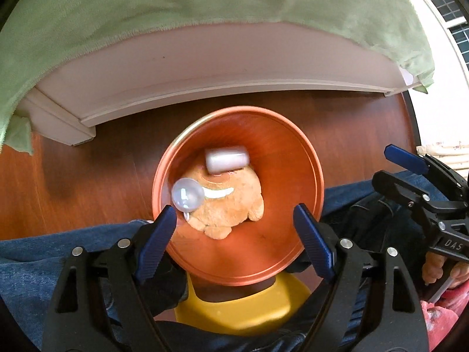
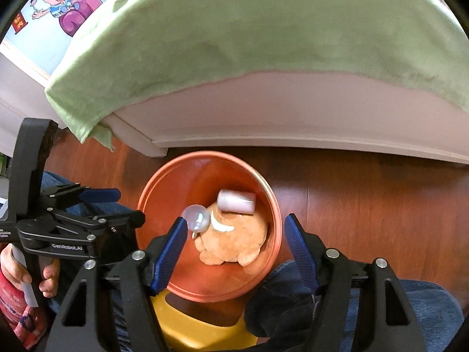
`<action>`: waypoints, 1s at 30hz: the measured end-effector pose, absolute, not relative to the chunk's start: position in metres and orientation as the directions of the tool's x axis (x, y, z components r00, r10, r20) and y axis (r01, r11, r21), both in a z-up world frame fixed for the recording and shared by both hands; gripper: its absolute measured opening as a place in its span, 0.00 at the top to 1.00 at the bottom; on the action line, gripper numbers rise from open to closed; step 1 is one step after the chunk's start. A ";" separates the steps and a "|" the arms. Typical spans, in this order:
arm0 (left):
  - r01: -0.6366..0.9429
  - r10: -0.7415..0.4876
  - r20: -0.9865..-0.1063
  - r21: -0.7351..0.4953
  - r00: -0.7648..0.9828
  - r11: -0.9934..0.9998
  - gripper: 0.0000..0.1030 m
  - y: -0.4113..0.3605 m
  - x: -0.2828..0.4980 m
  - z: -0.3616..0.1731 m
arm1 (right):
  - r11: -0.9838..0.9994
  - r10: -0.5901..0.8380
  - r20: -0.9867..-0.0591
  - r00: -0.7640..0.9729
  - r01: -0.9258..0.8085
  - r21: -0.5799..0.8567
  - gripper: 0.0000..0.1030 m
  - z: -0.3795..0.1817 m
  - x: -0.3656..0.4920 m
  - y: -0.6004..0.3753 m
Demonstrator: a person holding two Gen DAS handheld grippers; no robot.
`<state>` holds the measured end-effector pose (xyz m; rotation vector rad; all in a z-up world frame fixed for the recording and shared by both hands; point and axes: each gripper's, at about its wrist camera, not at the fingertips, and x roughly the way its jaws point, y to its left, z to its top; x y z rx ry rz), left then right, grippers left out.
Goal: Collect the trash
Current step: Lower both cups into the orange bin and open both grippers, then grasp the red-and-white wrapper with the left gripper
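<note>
An orange round bin [image 1: 310, 158] stands on the wood floor, seen from above in both wrist views. Inside lies a tan plush toy [image 1: 231, 211]. A blurred white cylinder [image 1: 226, 159] and a blurred clear round piece [image 1: 186, 195] are over the toy. My left gripper [image 1: 234, 220] hangs open above the bin's near rim, its pads touching nothing. My right gripper [image 2: 236, 227] is open above the same bin [image 2: 146, 193], with the cylinder [image 2: 236, 201] and the clear piece [image 2: 195, 218] beyond its fingers. Each gripper shows at the edge of the other's view.
A bed with a green blanket [image 1: 205, 6] and a white base [image 1: 205, 67] runs just behind the bin. A yellow object [image 1: 243, 308] sits under the bin's near side. The person's blue-jeaned legs [image 1: 44, 252] flank it. A cartoon poster [image 2: 64, 3] hangs at the far left.
</note>
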<state>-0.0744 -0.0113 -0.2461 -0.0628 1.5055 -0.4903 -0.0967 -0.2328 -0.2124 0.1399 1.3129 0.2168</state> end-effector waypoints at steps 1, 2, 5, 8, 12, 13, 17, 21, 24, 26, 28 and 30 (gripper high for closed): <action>0.272 -0.348 -0.937 -0.337 -0.007 0.901 0.23 -0.011 -0.074 -0.244 | 0.971 0.238 -0.939 0.247 -0.078 0.225 0.33 -0.208 -0.097 -0.235; 0.273 -0.350 -0.937 -0.336 0.001 0.901 0.23 -0.011 -0.074 -0.241 | 0.971 0.238 -0.936 0.258 -0.078 0.226 0.32 -0.203 -0.097 -0.237; 0.275 -0.354 -0.934 -0.330 0.040 0.903 0.23 -0.008 -0.071 -0.228 | 0.973 0.231 -0.927 0.296 -0.077 0.218 0.32 -0.189 -0.095 -0.241; 0.284 -0.352 -0.930 -0.312 0.101 0.906 0.22 -0.006 -0.066 -0.209 | 0.975 0.223 -0.914 0.339 -0.078 0.209 0.31 -0.175 -0.093 -0.244; 0.296 -0.355 -0.917 -0.293 0.182 0.909 0.23 -0.003 -0.060 -0.182 | 0.976 0.216 -0.887 0.409 -0.079 0.202 0.30 -0.150 -0.091 -0.249; 0.299 -0.359 -0.912 -0.292 0.199 0.908 0.22 -0.002 -0.057 -0.176 | 0.977 0.214 -0.879 0.426 -0.082 0.199 0.30 -0.144 -0.089 -0.249; 0.302 -0.364 -0.888 -0.278 0.282 0.912 0.22 0.003 -0.045 -0.146 | 0.976 0.218 -0.840 0.496 -0.088 0.202 0.29 -0.118 -0.084 -0.250; 0.276 -0.365 -0.855 -0.275 0.367 0.921 0.16 0.013 -0.025 -0.115 | 0.974 0.222 -0.807 0.548 -0.092 0.205 0.28 -0.098 -0.083 -0.251; 0.249 -0.359 -0.829 -0.274 0.428 0.929 0.15 0.022 -0.004 -0.093 | 0.974 0.224 -0.783 0.581 -0.098 0.206 0.27 -0.085 -0.083 -0.250; 0.234 -0.361 -0.815 -0.281 0.454 0.931 0.15 0.027 0.008 -0.083 | 0.974 0.221 -0.772 0.596 -0.099 0.202 0.27 -0.080 -0.084 -0.248; 0.214 -0.358 -0.802 -0.289 0.478 0.933 0.15 0.031 0.022 -0.074 | 0.974 0.223 -0.765 0.604 -0.101 0.204 0.27 -0.077 -0.084 -0.247; 0.198 -0.356 -0.785 -0.297 0.507 0.934 0.15 0.036 0.038 -0.068 | 0.973 0.227 -0.760 0.609 -0.102 0.209 0.27 -0.077 -0.084 -0.244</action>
